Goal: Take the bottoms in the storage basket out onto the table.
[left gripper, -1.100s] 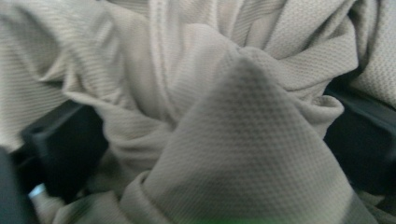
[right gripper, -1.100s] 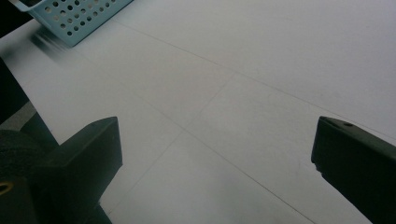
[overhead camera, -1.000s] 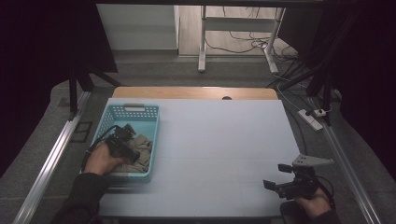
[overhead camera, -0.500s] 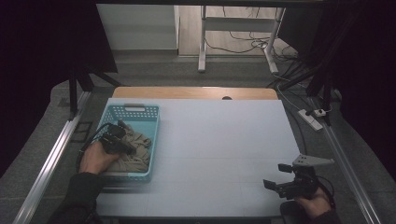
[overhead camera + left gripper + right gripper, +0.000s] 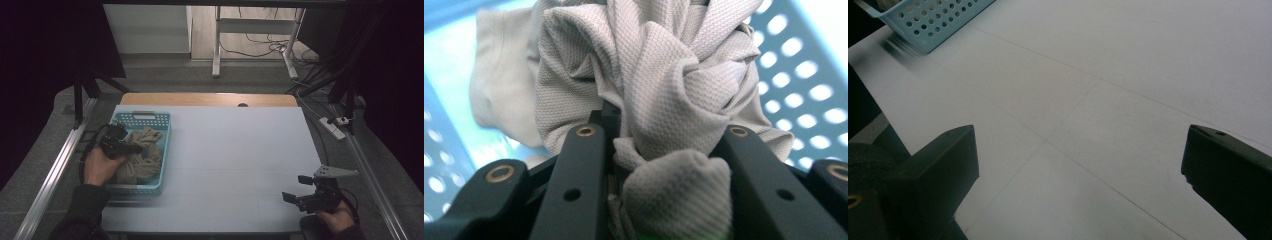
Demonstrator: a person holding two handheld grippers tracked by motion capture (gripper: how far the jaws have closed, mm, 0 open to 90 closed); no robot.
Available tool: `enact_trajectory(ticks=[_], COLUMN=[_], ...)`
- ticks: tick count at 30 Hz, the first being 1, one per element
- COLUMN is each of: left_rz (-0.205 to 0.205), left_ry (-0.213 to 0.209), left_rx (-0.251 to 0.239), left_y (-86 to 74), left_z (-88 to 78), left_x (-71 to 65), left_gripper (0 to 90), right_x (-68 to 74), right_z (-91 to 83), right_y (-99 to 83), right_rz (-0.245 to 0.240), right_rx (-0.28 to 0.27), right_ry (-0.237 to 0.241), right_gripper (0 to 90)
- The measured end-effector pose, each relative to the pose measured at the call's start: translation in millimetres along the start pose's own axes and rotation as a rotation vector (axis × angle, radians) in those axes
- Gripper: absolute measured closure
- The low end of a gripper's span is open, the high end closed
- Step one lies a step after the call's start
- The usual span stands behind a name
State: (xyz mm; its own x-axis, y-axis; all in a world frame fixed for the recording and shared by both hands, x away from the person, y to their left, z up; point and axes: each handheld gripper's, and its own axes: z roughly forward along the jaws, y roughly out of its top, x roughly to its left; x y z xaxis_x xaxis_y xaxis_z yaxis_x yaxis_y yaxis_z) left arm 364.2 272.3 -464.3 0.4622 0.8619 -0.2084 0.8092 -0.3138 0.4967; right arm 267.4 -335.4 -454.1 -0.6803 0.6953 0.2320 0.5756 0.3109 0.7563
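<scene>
From the high view, the left gripper [image 5: 131,148] reaches into the light blue basket [image 5: 145,119] at the left of the white table [image 5: 235,150], its jaws having just been closing on the beige cloth [image 5: 145,157] bunched inside; the right gripper [image 5: 296,188] hovers over the near right corner, well apart from the basket; no writing can be read here. In the left gripper view, the two black jaws pinch a twisted fold of the cloth [image 5: 649,100] between them, the basket's perforated wall [image 5: 809,90] behind. In the right gripper view, the jaws stand wide apart with bare table [image 5: 1098,100] between; the basket's corner [image 5: 933,20] sits far left; no label shows.
</scene>
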Motion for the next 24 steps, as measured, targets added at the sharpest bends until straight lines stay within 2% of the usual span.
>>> enact_trajectory(ticks=[2, 3, 7, 15, 20, 23, 24], left_rz=[-0.008, -0.008, -0.010, 0.013, 0.043, 0.047, 0.050], left_ry=[-0.019, -0.019, -0.033, -0.033, -0.018, -0.021, -0.032], left_rx=[-0.031, -0.031, -0.084, -0.148, -0.180, -0.197, -0.218], left_y=[1.9, 1.9, 6.7, 21.5, 33.2, 35.7, 37.7], left_z=[-5.1, -5.1, -14.1, -33.9, -47.2, -51.3, -55.3], left_x=[-0.5, -0.5, -2.7, -10.0, -17.0, -19.3, -21.6], left_gripper=[69.2, 69.2, 69.4, 69.4, 69.3, 69.3, 69.3], right_x=[-0.2, -0.2, -0.9, -1.6, -1.5, -1.4, -1.2], right_z=[-0.1, -0.1, -0.1, -0.2, -0.3, -0.3, 0.0], right_y=[0.0, 0.0, 0.0, -0.2, -0.1, -0.1, -0.2], right_rz=[0.004, 0.004, 0.012, 0.021, 0.018, 0.017, 0.015], right_rx=[0.000, 0.000, -0.002, -0.006, -0.004, -0.004, -0.005], right_ry=[0.000, 0.000, 0.001, -0.001, 0.000, 0.000, -0.001], right_gripper=[1.7, 1.7, 1.7, 1.7, 1.7, 1.7, 1.7])
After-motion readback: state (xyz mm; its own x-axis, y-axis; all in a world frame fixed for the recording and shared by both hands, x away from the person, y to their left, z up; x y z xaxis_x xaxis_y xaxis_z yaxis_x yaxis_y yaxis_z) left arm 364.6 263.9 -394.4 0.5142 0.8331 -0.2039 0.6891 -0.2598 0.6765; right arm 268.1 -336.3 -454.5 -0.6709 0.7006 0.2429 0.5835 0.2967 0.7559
